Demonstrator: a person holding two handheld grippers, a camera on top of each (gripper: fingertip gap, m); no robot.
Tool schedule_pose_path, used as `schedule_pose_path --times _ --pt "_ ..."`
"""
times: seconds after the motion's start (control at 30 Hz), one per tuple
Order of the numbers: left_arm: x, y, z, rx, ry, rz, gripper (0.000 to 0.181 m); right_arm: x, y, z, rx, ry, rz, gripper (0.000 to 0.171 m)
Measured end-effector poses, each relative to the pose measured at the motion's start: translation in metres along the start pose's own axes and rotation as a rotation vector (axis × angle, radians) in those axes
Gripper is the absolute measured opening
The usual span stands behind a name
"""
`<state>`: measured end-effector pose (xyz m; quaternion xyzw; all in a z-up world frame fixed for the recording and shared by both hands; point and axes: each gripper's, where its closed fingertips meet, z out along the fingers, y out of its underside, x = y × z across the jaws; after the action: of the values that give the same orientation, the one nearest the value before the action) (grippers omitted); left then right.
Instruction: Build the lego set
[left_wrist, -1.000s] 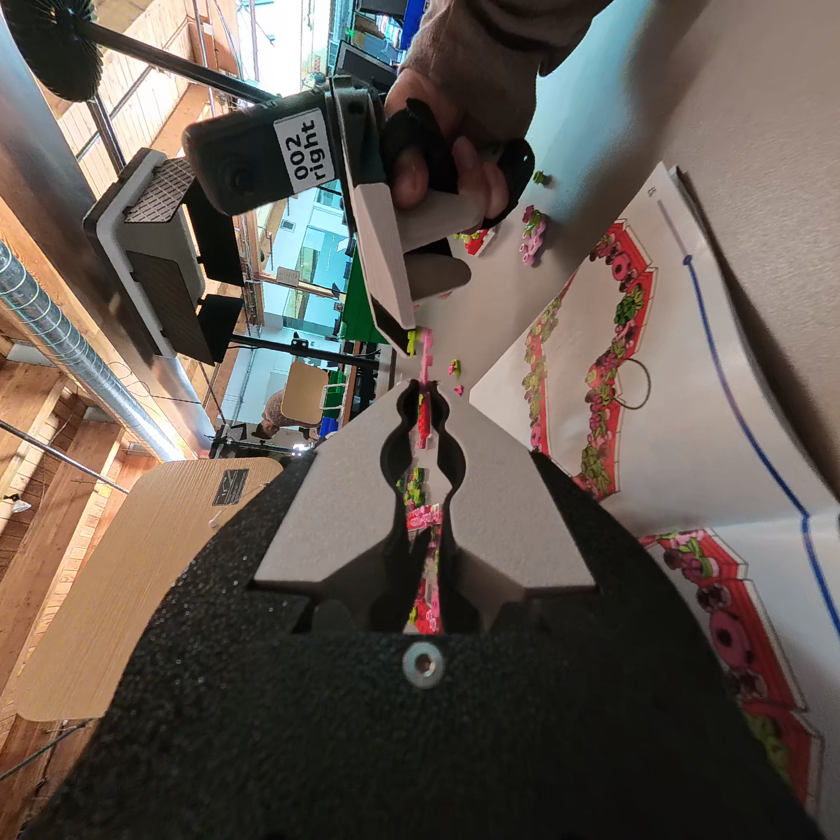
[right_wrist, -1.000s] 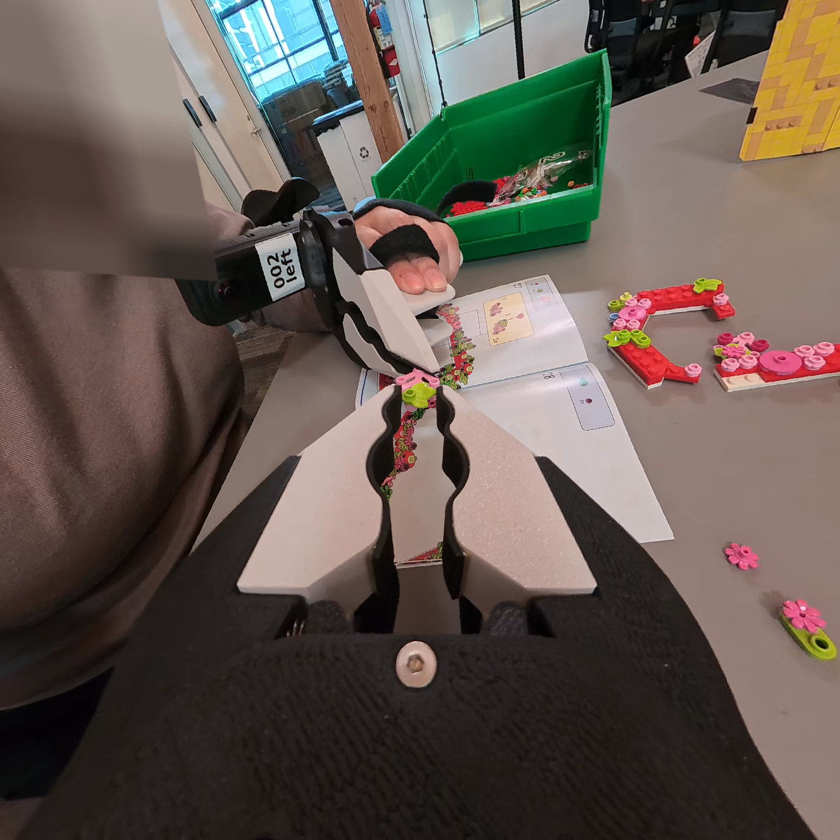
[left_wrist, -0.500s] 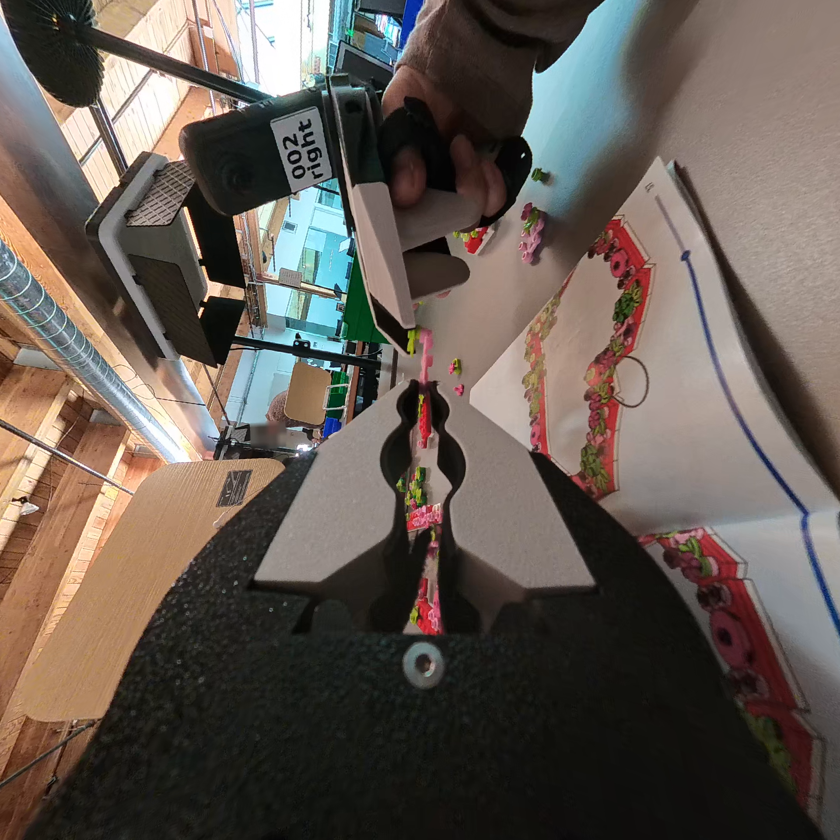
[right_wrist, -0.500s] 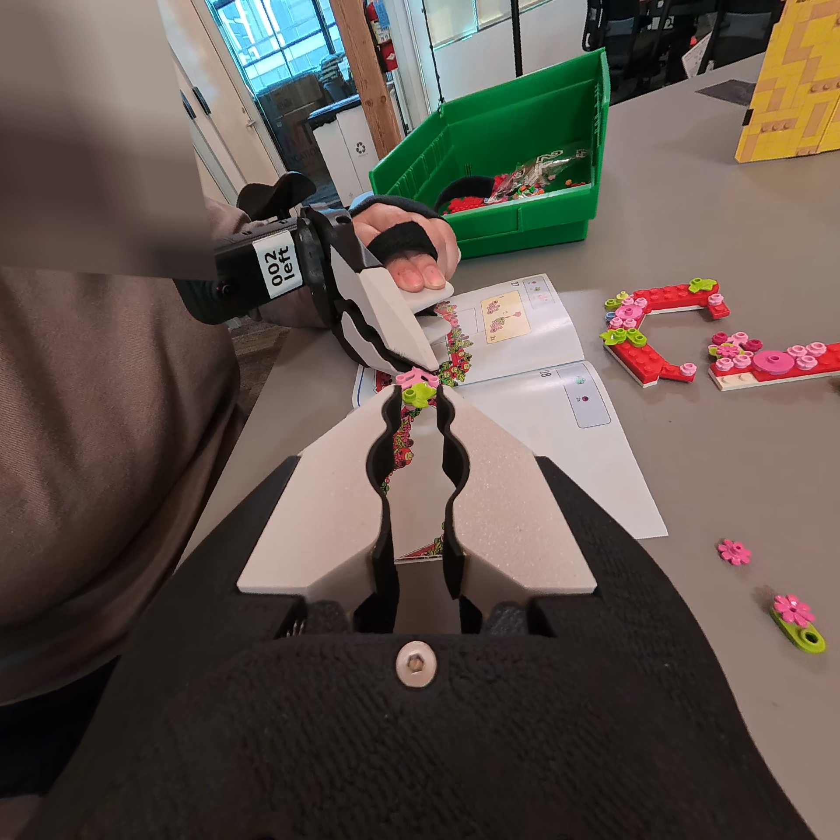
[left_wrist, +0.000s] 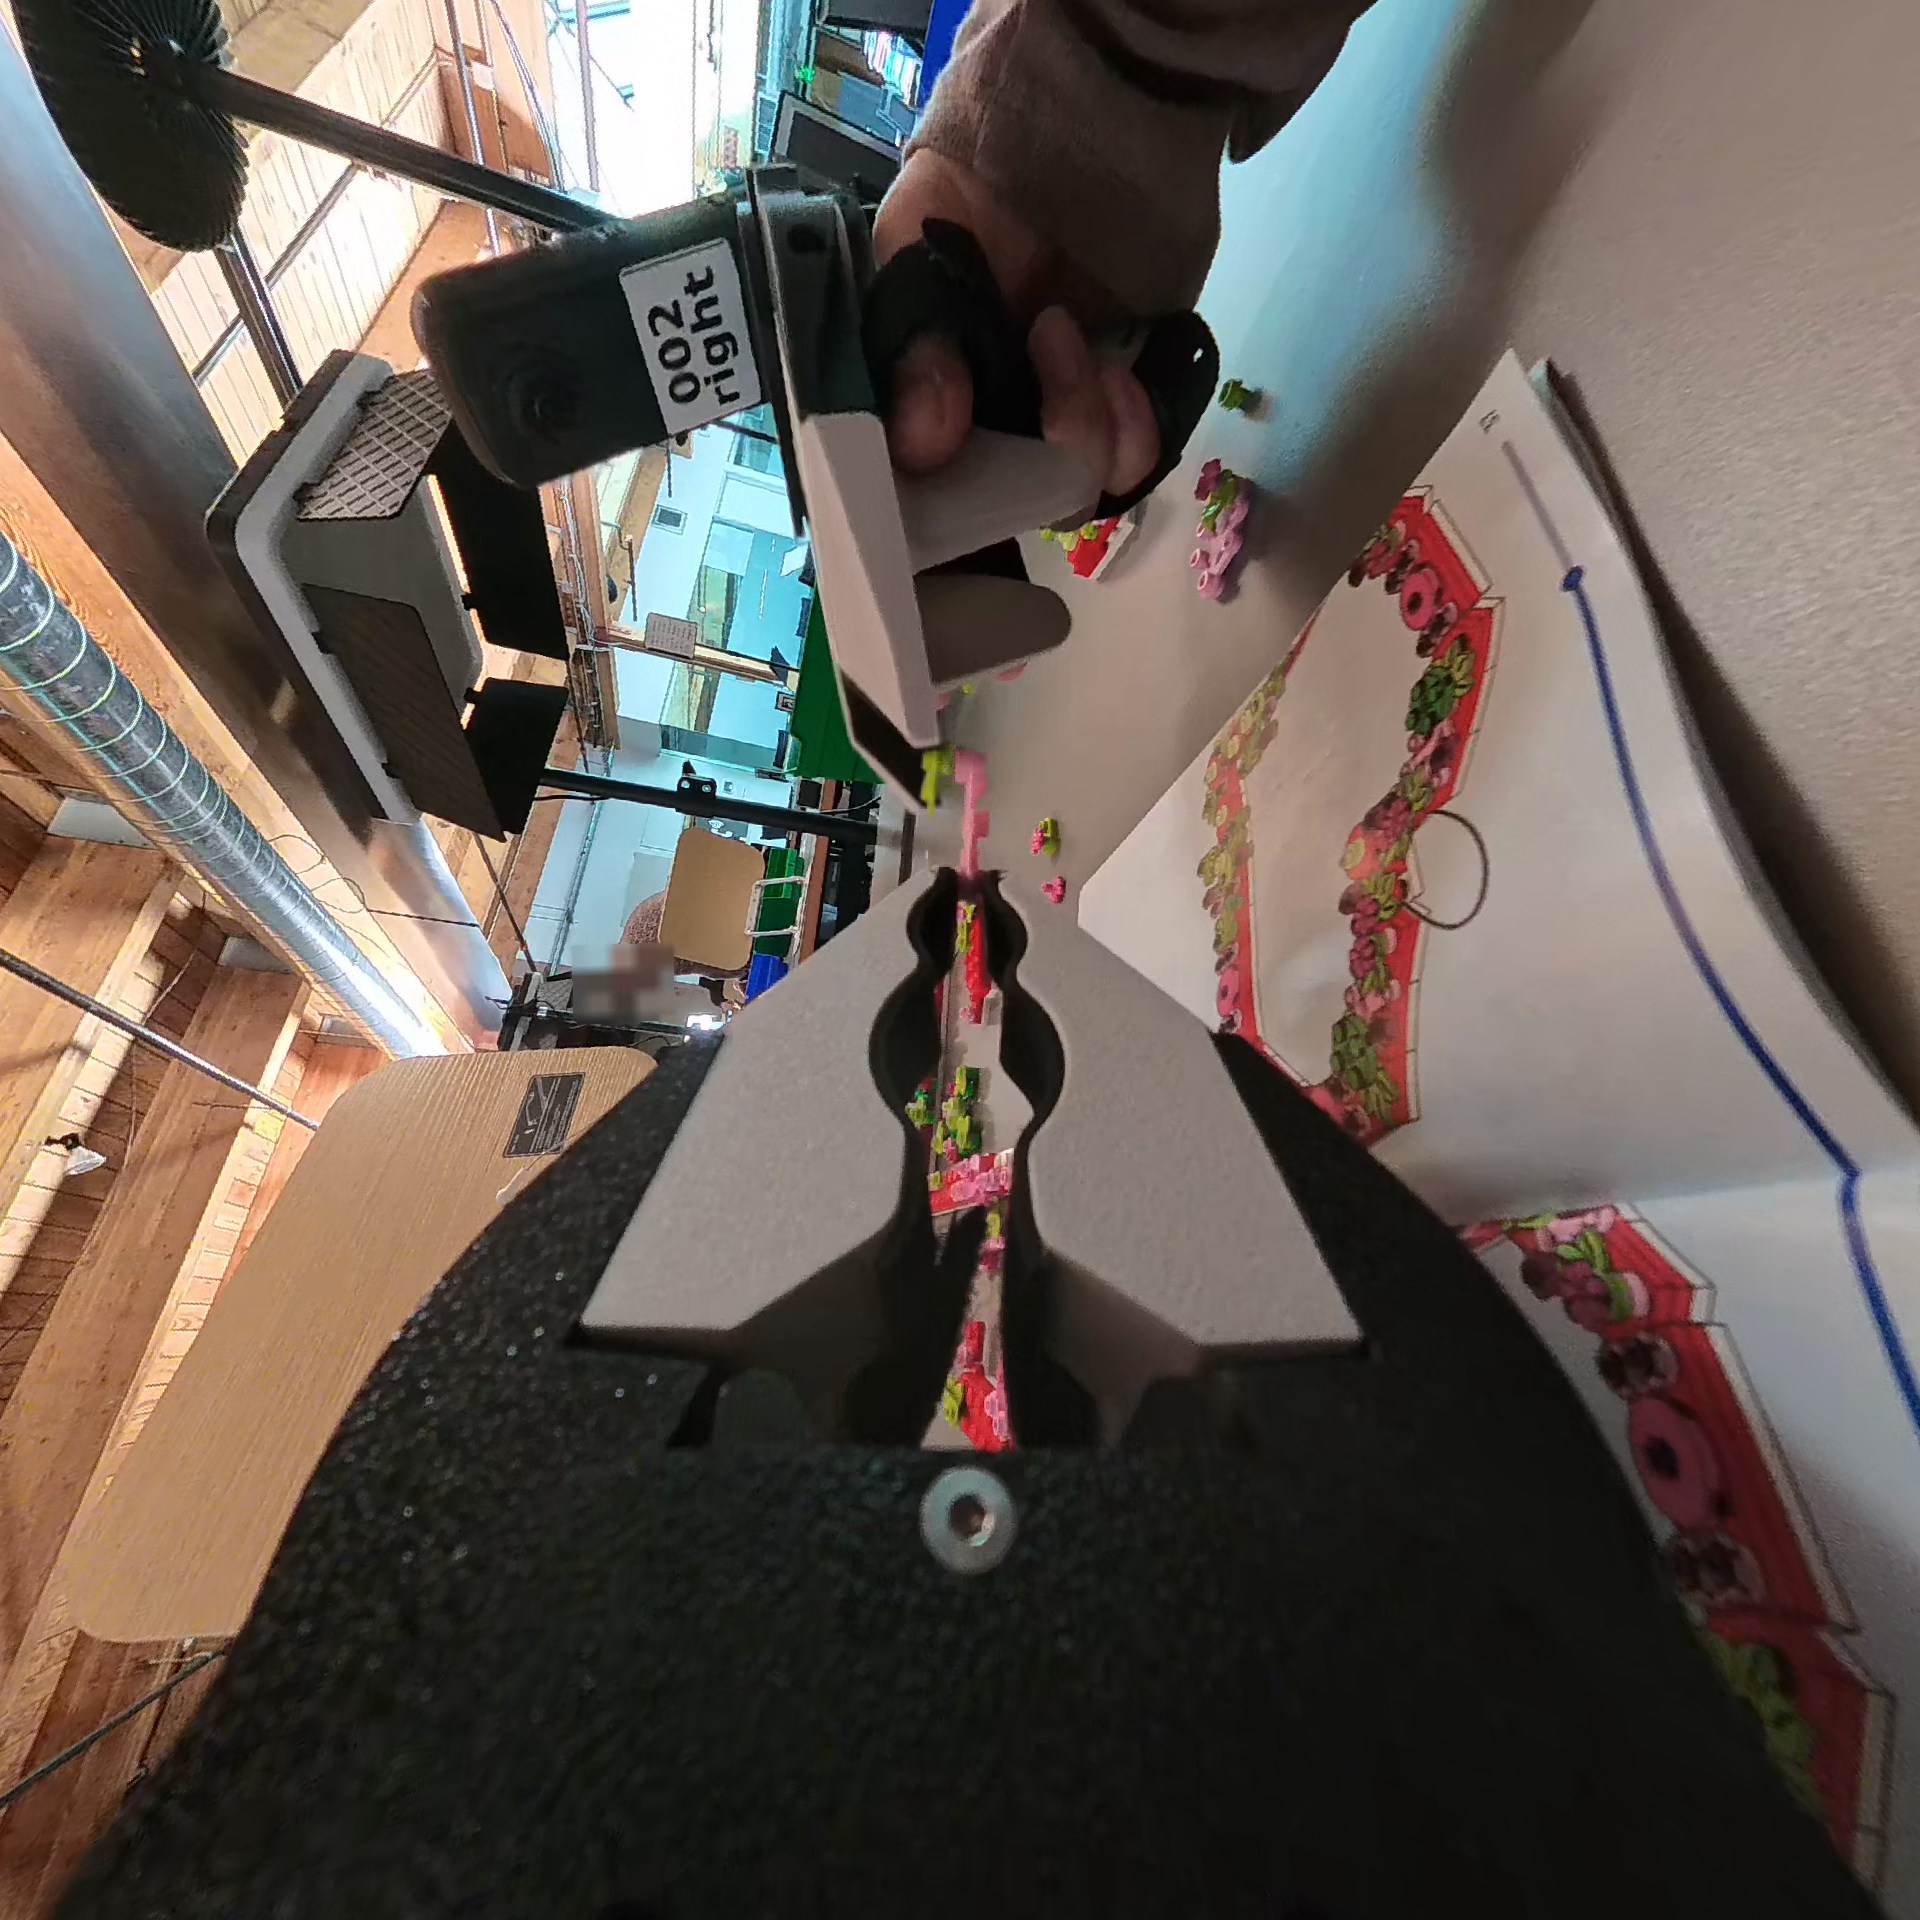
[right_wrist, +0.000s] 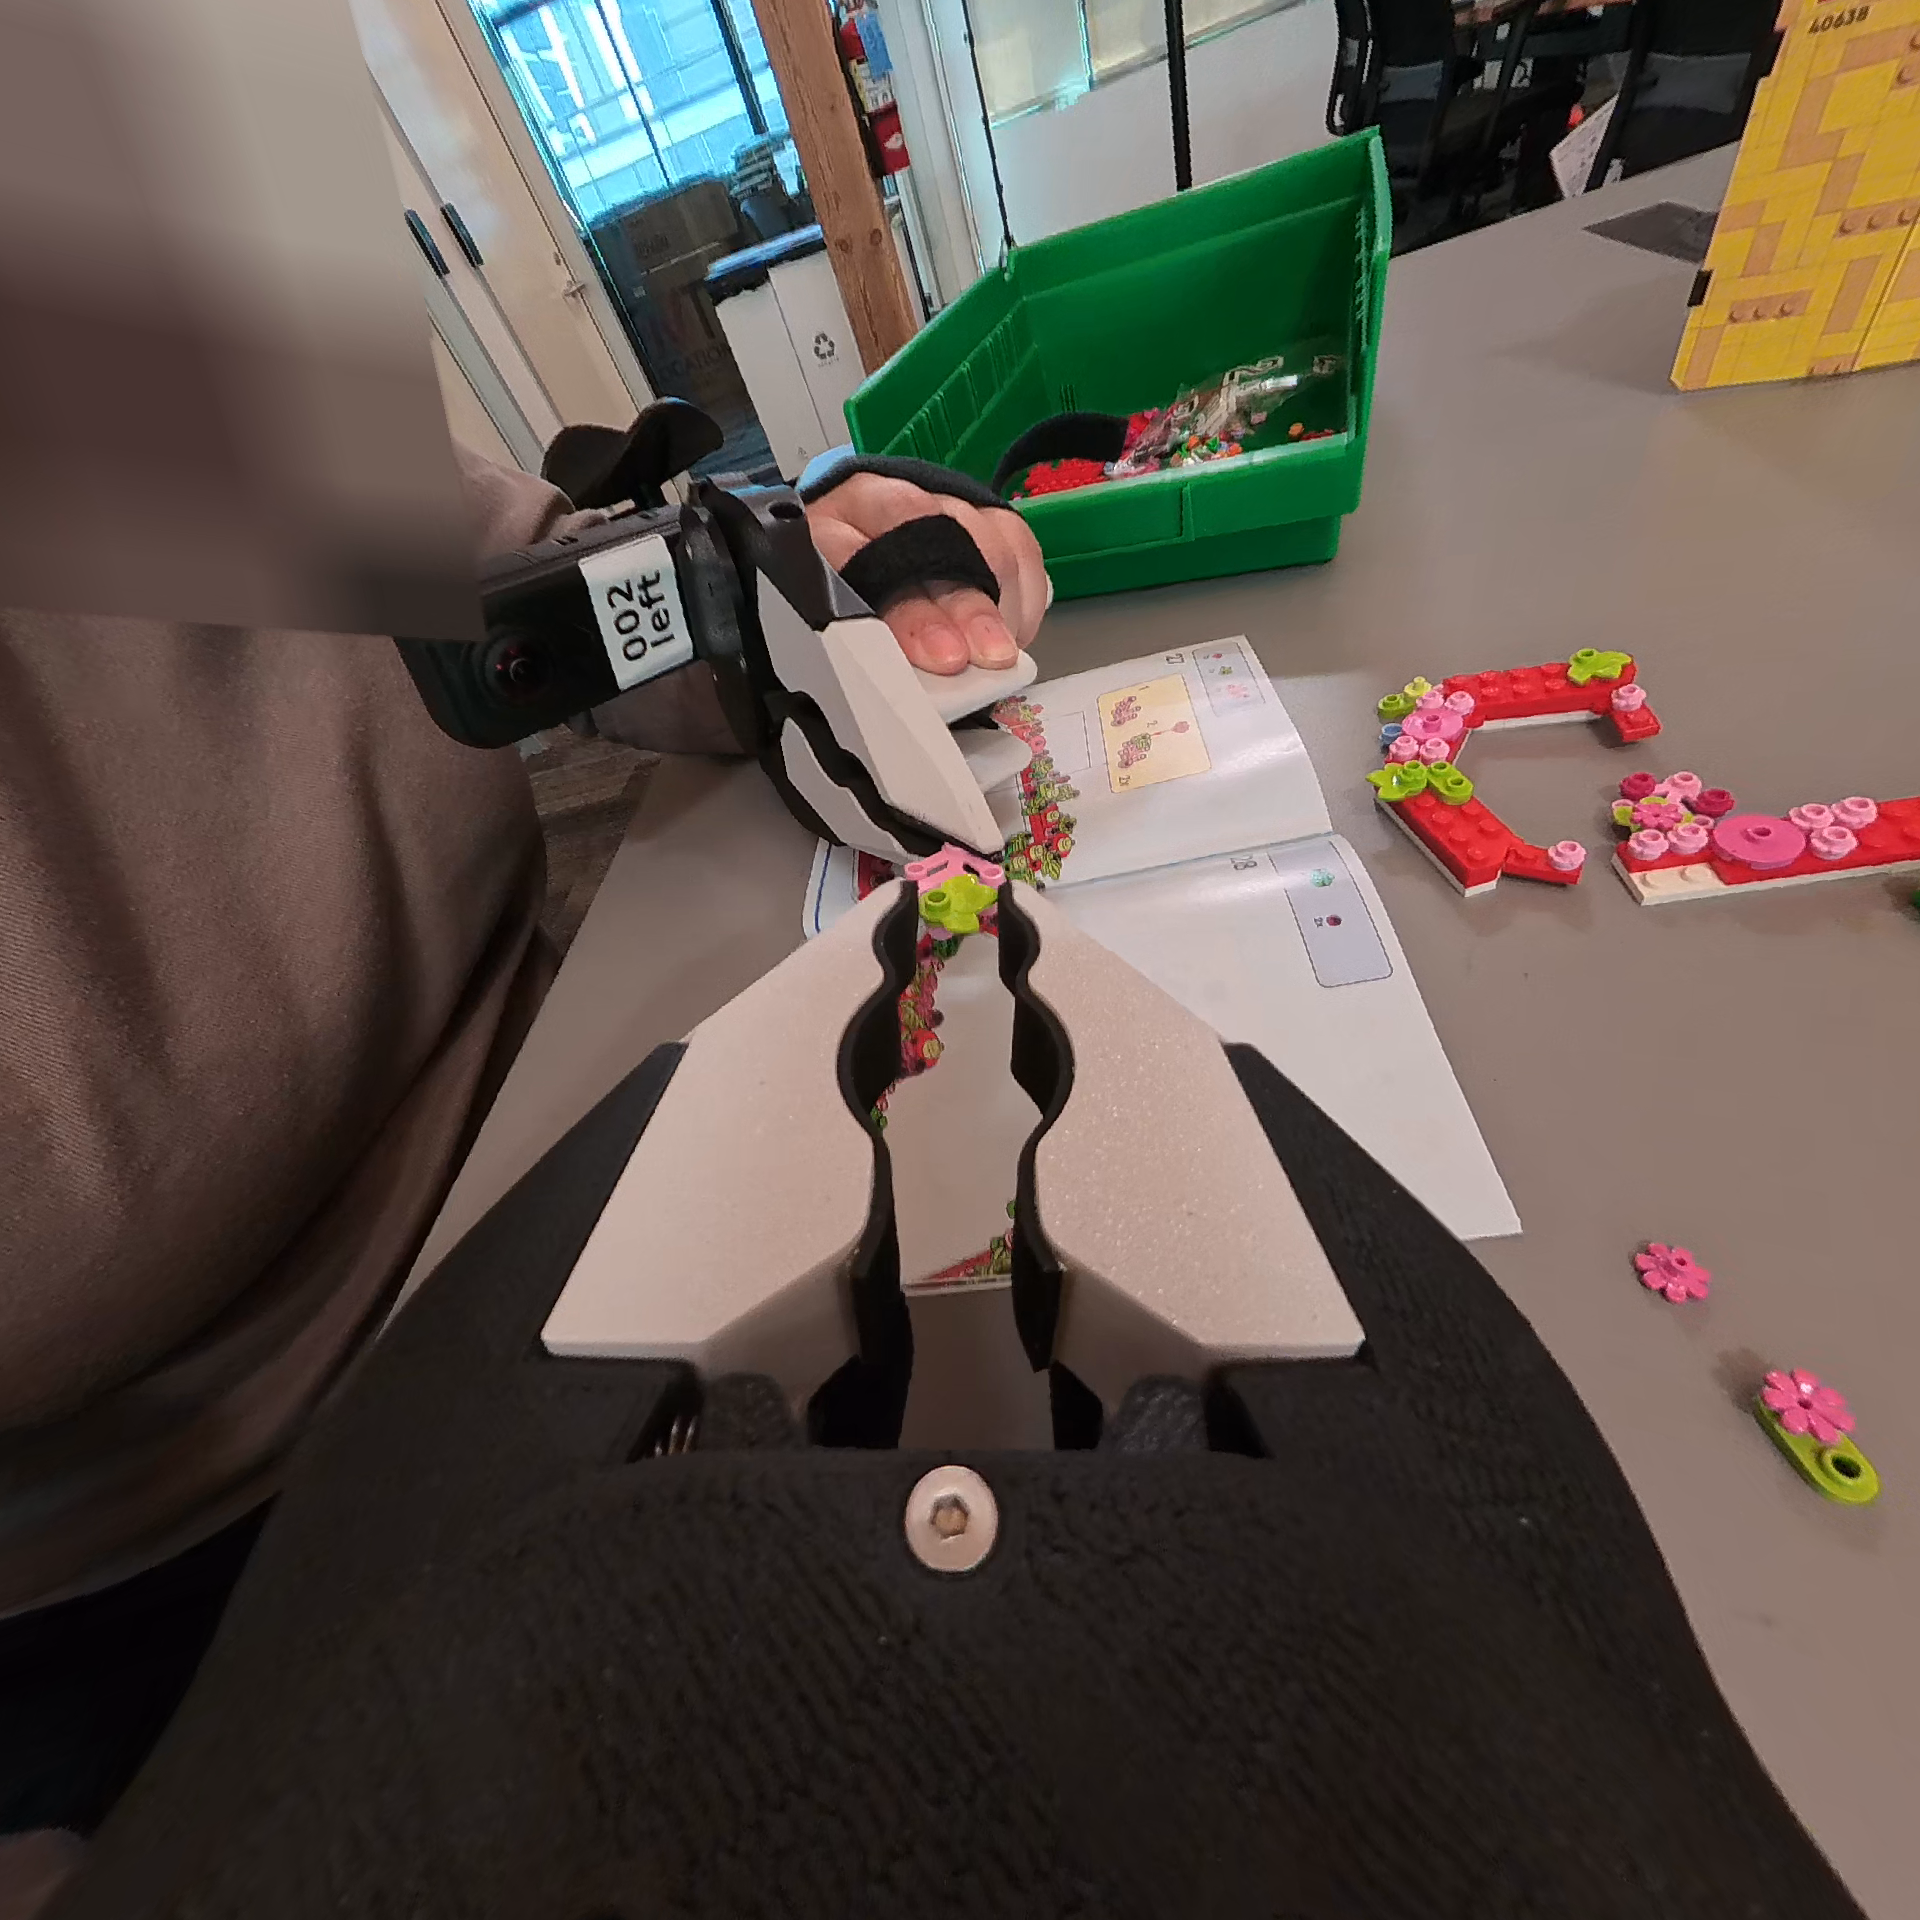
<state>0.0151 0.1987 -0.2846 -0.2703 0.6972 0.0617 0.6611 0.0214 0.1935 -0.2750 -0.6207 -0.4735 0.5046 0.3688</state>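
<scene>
In the left wrist view my left gripper (left_wrist: 968, 878) is shut on a small pink flower piece (left_wrist: 972, 805) that sticks out past its tips. In the right wrist view my right gripper (right_wrist: 958, 906) is shut on a lime green leaf piece (right_wrist: 956, 902). Both are held above the open instruction booklet (right_wrist: 1236, 935). The two grippers meet tip to tip, so the pink piece (right_wrist: 943, 864) sits against the lime piece (left_wrist: 935, 774). The right gripper (left_wrist: 920, 764) shows in the left wrist view, and the left gripper (right_wrist: 982, 840) in the right wrist view.
Two red flower-covered lego segments (right_wrist: 1496, 769) (right_wrist: 1766, 842) lie on the grey table (right_wrist: 1662, 1060) to the right. A loose pink flower (right_wrist: 1671, 1270) and a lime plate with a flower (right_wrist: 1816, 1434) lie nearer. A green bin (right_wrist: 1143, 416) and a yellow lego build (right_wrist: 1829, 208) stand behind. The grippers are tip to tip, or close to it.
Almost nothing. Both grippers stay shut with their pieces held together at the tips, and the views have only drifted slightly.
</scene>
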Motion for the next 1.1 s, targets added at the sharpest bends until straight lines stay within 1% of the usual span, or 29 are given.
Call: schedule_pose_path --times 0.17,0.33,0.5,0.6,0.67,0.7,0.73,0.77,0.8,0.83,0.97,1.03,1.1 --pt "-0.003 0.000 -0.001 0.003 -0.013 -0.016 0.003 -0.005 -0.018 -0.009 0.115 -0.031 0.005 0.013" --pt "-0.001 0.002 0.000 -0.011 -0.003 0.002 0.002 -0.003 -0.024 -0.013 0.143 0.003 -0.029 0.013" --pt "0.009 0.012 0.004 -0.065 0.045 0.026 0.003 0.004 -0.024 -0.016 0.143 0.044 -0.023 0.012" --pt "0.009 0.016 0.005 -0.081 0.056 -0.030 0.003 0.015 -0.013 -0.016 0.066 0.124 -0.046 0.012" --pt "0.005 0.019 0.006 -0.078 0.066 -0.185 0.003 0.022 -0.007 -0.017 0.011 0.184 -0.061 0.013" --pt "0.002 0.019 0.006 -0.060 0.079 -0.301 0.004 0.026 -0.002 -0.018 -0.023 0.217 -0.073 0.013" --pt "-0.004 0.019 0.005 -0.037 0.080 -0.417 0.009 0.029 0.001 -0.018 -0.052 0.241 -0.086 0.013" --pt "-0.010 0.019 0.004 -0.008 0.082 -0.529 0.009 0.030 0.003 -0.018 -0.071 0.257 -0.094 0.013" --pt "-0.017 0.019 0.003 0.027 0.085 -0.642 0.009 0.032 0.004 -0.018 -0.082 0.268 -0.097 0.013" --pt "-0.024 0.018 0.000 0.069 0.087 -0.764 0.003 0.032 0.006 -0.017 -0.092 0.273 -0.099 0.013" --pt "-0.051 0.012 -0.011 0.282 0.146 -1.242 0.003 0.032 0.009 -0.012 -0.120 0.277 -0.112 0.013" --pt "-0.059 0.012 -0.015 0.372 0.189 -1.426 0.003 0.032 0.011 -0.010 -0.137 0.280 -0.123 0.013" --pt "-0.062 0.013 -0.016 0.431 0.228 -1.560 0.003 0.032 0.013 -0.007 -0.150 0.283 -0.135 0.013"
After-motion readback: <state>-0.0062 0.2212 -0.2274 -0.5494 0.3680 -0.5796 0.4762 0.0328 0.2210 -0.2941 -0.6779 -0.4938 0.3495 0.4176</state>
